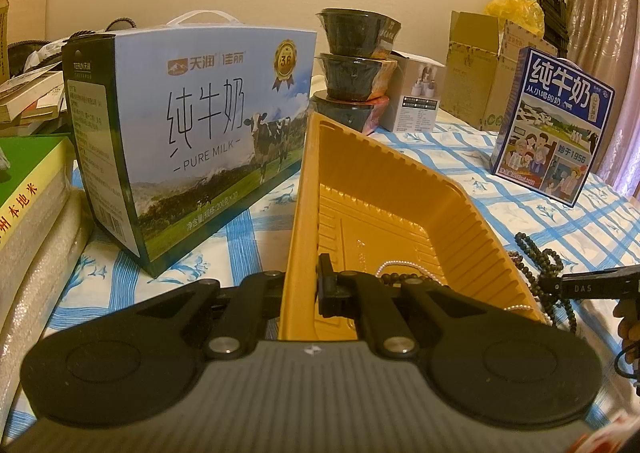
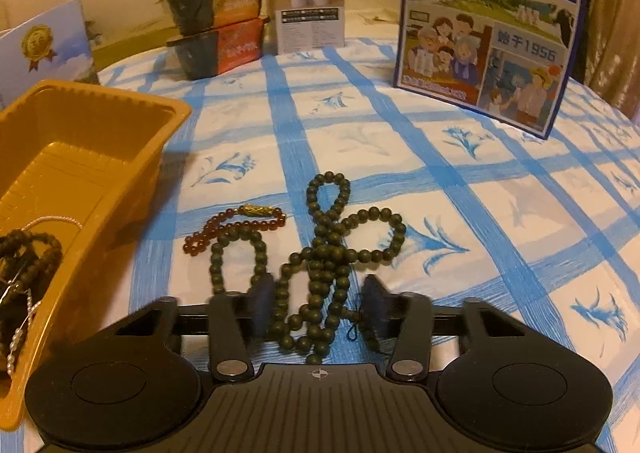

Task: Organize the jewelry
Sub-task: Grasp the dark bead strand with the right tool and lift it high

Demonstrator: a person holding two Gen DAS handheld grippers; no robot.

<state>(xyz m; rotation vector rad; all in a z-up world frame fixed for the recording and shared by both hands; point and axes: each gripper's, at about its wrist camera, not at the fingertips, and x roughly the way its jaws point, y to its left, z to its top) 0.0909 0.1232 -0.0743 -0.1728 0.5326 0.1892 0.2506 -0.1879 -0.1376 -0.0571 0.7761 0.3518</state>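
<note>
My left gripper point(image 1: 302, 289) is shut on the near left wall of the yellow plastic tray point(image 1: 384, 189) and holds it tilted. A pearl strand point(image 1: 404, 265) and dark beads point(image 1: 396, 277) lie in the tray; they also show in the right wrist view point(image 2: 24, 265). My right gripper point(image 2: 318, 301) is open over a long dark green bead necklace point(image 2: 332, 249) lying on the blue checked cloth, with fingers on either side of its strands. A dark red bead bracelet point(image 2: 236, 223) with a gold charm lies just beyond, beside the tray point(image 2: 80, 141).
A large milk carton point(image 1: 192, 133) stands left of the tray. A smaller blue milk box point(image 2: 492, 25) stands at the back right. Stacked black bowls point(image 2: 212, 5) and a small white box point(image 2: 310, 9) stand at the back. Books point(image 1: 28, 205) lie far left.
</note>
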